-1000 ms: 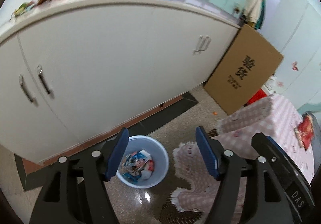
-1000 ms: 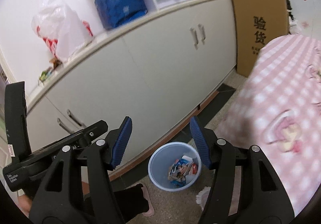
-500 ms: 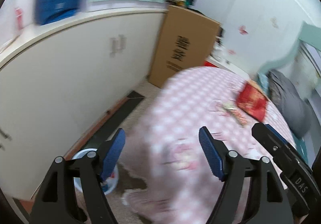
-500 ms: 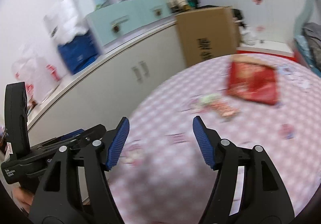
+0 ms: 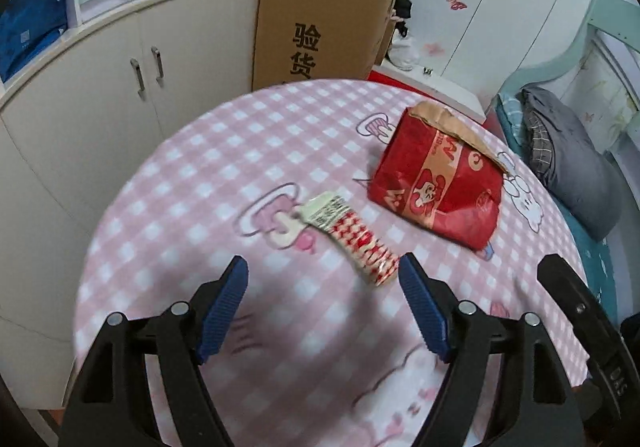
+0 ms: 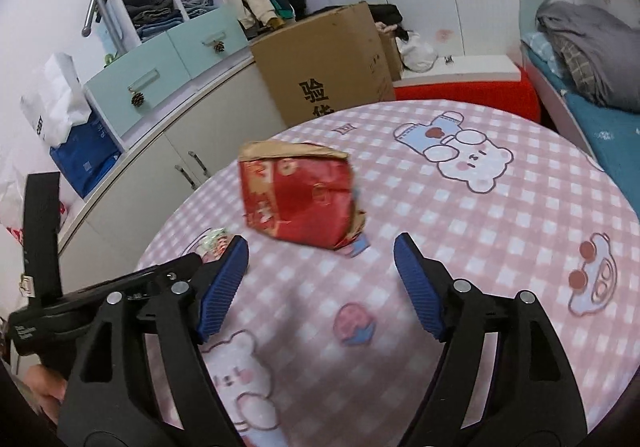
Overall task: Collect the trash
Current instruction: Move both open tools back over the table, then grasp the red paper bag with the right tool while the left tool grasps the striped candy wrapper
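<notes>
- Trash: a crumpled red paper bag (image 5: 438, 187) with a torn brown rim lies on the round table (image 5: 192, 207) under its pink checked cloth (printed with cartoon bears).
- A flattened red-and-white wrapper (image 5: 350, 237) lies on the same cloth just beside the bag, on the side nearer the white cabinet (image 5: 120, 87).
- The left gripper (image 5: 322, 311) hangs over the cloth, jaws wide apart with nothing between them; the wrapper's end lies just beyond its fingertips.
- The right gripper (image 6: 320, 287) has jaws opening, empty; the bag lies just ahead of it.
- A cardboard box (image 6: 328, 71) stands behind the table.
</notes>
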Available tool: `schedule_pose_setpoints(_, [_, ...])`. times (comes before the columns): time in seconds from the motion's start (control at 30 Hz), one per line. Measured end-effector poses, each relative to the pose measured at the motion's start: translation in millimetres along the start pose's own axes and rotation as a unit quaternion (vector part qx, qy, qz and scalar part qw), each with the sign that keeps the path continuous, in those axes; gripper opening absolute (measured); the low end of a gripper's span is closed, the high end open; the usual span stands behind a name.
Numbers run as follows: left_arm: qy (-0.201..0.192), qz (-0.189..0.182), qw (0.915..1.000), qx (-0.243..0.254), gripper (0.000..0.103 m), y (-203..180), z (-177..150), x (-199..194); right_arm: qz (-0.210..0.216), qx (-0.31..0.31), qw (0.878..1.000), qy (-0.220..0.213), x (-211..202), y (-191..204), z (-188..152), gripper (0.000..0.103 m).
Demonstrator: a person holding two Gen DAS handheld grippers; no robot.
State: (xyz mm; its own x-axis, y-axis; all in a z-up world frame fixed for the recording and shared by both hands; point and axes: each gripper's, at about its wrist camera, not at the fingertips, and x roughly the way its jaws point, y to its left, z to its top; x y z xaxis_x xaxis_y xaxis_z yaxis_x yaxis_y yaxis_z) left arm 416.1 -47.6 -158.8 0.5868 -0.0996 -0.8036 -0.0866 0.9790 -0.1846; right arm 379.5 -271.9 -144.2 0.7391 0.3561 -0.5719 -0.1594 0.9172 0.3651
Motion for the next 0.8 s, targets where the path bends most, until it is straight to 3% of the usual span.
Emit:
schedule_pose_setpoints(0.23, [0.013,0.022,0.9997,0.006,0.072,-9.7,11.1,22.0,0.022,-0.003,1.000,0.014,27.1,-14.2,20.9,0.075])
schedule_pose_setpoints(0.27, [0.010,0.024,0.9997,0.003,0.068,-9.8,12.8,22.1,0.027,-0.005,1.000,0.016,32.1,-13.8,24.0,0.075])
schedule_pose_setpoints(0.3, [0.006,0.027,0.9996,-0.002,0.057,-7.8,14.4,22.0,0.030,-0.006,0.999,0.017,35.5,-12.7,25.7,0.076])
schedule_pose_setpoints(0.37, [-0.001,0.029,0.9996,0.002,0.051,-6.0,16.2,22.7,0.040,-0.002,0.999,0.022,46.7,-12.3,30.5,0.077])
schedule_pose_setpoints(0.43, [-0.007,0.035,0.9993,0.013,0.035,-6.7,15.4,22.4,0.037,0.001,0.999,0.026,56.0,-12.6,33.8,0.078])
schedule_pose_setpoints(0.6, [-0.005,0.009,0.9999,0.012,0.011,-5.7,14.5,20.0,0.049,0.004,0.997,0.054,75.5,-9.0,37.0,0.077])
schedule_pose_setpoints(0.67, [-0.008,0.006,0.9999,0.009,0.008,-3.5,14.2,17.1,0.054,-0.009,0.996,0.064,79.1,-4.7,37.4,0.070])
schedule_pose_setpoints(0.73, [-0.008,-0.004,0.9999,0.009,0.006,-0.3,13.0,14.2,0.055,-0.020,0.995,0.083,84.2,0.5,35.0,0.031])
schedule_pose_setpoints(0.8, [-0.007,-0.014,0.9998,0.009,0.006,5.3,11.0,10.7,0.064,-0.025,0.993,0.096,85.5,5.6,29.6,0.022])
